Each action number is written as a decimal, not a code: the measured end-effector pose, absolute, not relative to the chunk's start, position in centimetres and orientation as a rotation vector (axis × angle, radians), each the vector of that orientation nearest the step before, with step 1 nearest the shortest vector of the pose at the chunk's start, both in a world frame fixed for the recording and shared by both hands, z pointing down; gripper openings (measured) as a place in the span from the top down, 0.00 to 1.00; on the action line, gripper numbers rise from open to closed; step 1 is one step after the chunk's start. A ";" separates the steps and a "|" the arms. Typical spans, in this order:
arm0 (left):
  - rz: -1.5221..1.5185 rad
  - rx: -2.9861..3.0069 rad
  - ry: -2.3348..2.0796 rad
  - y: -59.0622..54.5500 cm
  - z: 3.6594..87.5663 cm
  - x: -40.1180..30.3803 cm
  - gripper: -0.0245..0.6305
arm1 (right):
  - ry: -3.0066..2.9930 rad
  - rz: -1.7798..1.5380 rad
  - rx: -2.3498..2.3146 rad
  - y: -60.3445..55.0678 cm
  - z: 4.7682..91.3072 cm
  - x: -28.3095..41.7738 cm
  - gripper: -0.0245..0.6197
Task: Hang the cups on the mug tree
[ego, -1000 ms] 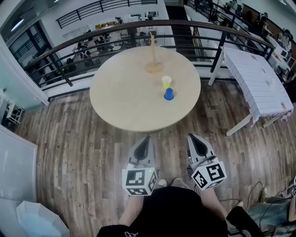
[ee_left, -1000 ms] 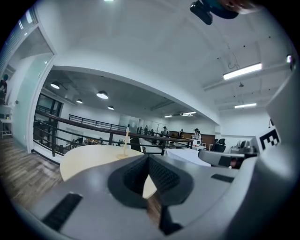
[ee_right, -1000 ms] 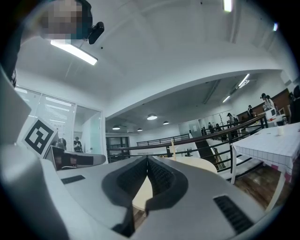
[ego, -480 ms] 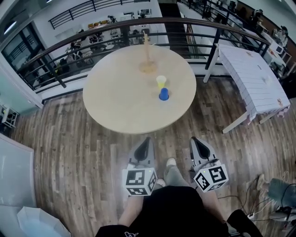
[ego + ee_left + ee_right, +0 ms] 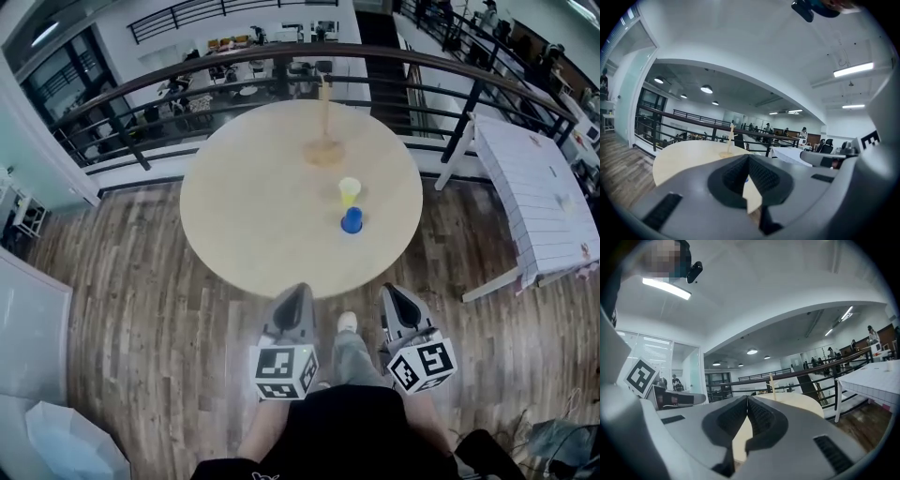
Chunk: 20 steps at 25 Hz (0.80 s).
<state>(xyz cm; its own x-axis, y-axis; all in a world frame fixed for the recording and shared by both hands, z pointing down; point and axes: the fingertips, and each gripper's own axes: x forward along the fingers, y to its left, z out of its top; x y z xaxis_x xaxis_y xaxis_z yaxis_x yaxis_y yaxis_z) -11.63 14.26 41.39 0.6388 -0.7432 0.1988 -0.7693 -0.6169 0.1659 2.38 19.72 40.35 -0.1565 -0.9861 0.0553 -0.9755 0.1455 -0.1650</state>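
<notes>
Your right gripper (image 5: 395,298) and left gripper (image 5: 296,298) are both closed, empty; blue cup (image 5: 352,221) lies ahead, nearer the right, yellow cup (image 5: 349,191) just beyond it

You are standing on an upper floor of an open-plan office or lab: a black railing (image 5: 281,49) is curving round the wood-plank floor (image 5: 122,309), desks (image 5: 234,67) and people are showing beyond it, and strip lights (image 5: 853,69) are glowing on the white ceiling (image 5: 740,42).
</notes>
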 end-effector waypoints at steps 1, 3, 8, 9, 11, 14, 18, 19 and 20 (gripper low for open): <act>0.165 2.624 -1.242 13.1 41.4 -11.2 0.96 | 2.332 -0.245 -1.987 18.5 40.3 2.8 0.95; 0.169 2.626 -1.255 10.8 41.3 -9.9 0.96 | 2.330 -0.249 -1.984 16.3 40.4 4.3 0.95; 0.169 2.618 -1.275 4.5 40.7 -5.8 0.96 | 2.287 -0.265 -2.019 10.3 40.3 10.2 0.95; 0.165 2.618 -1.276 3.1 40.4 -4.9 0.96 | 2.280 -0.258 -2.027 9.0 39.9 11.3 0.95; 0.152 2.627 -1.279 0.6 39.6 -3.2 0.96 | 2.268 -0.234 -2.035 6.5 38.9 13.4 0.95; 0.124 2.651 -1.304 -1.5 38.5 -1.8 0.96 | 2.276 -0.166 -2.020 4.1 37.7 15.1 0.95; 0.121 2.627 -1.357 -4.4 38.5 -1.0 0.96 | 2.297 -0.143 -1.991 0.6 37.3 16.8 0.95; 0.126 2.614 -1.370 -5.4 38.5 -0.9 0.96 | 2.306 -0.147 -1.976 -0.5 37.2 17.0 0.95; 0.128 2.600 -1.385 -6.4 38.5 -0.8 0.96 | 2.321 -0.152 -1.959 -1.5 37.3 17.0 0.95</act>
